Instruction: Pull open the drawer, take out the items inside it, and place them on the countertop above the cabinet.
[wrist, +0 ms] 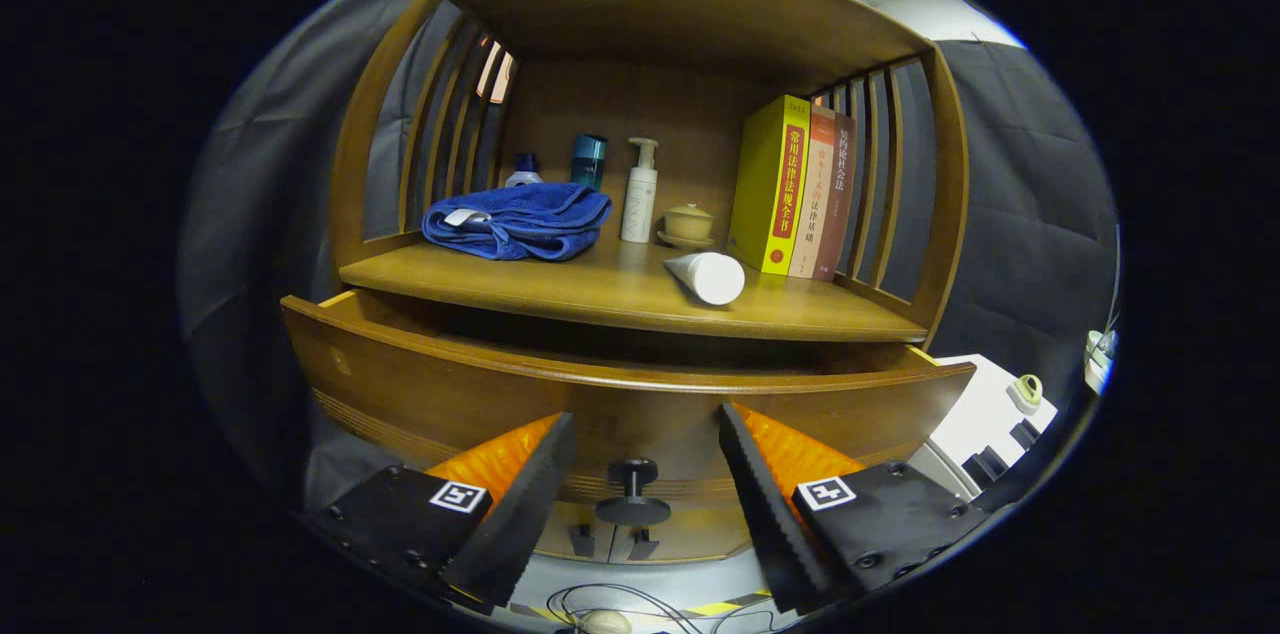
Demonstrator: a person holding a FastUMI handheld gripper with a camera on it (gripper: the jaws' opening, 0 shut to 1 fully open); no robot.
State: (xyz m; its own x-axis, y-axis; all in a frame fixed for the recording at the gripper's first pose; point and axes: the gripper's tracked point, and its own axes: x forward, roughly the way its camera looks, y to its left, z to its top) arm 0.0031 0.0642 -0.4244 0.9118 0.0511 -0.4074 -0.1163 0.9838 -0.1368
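The gripper [645, 474] is hanging wide open around the knob [634, 489] of the pulled-out drawer [420, 384]; the tube [706, 275] looks light, slippery: grip mid-body.

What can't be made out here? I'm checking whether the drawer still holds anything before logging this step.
- Inside of the open drawer, gripper view: hidden by its own front panel and the countertop above, so contents cannot be told.
- Small bottle at the back: partly hidden by the blue towel.
- Knob sits between the open gripper fingers, untouched.
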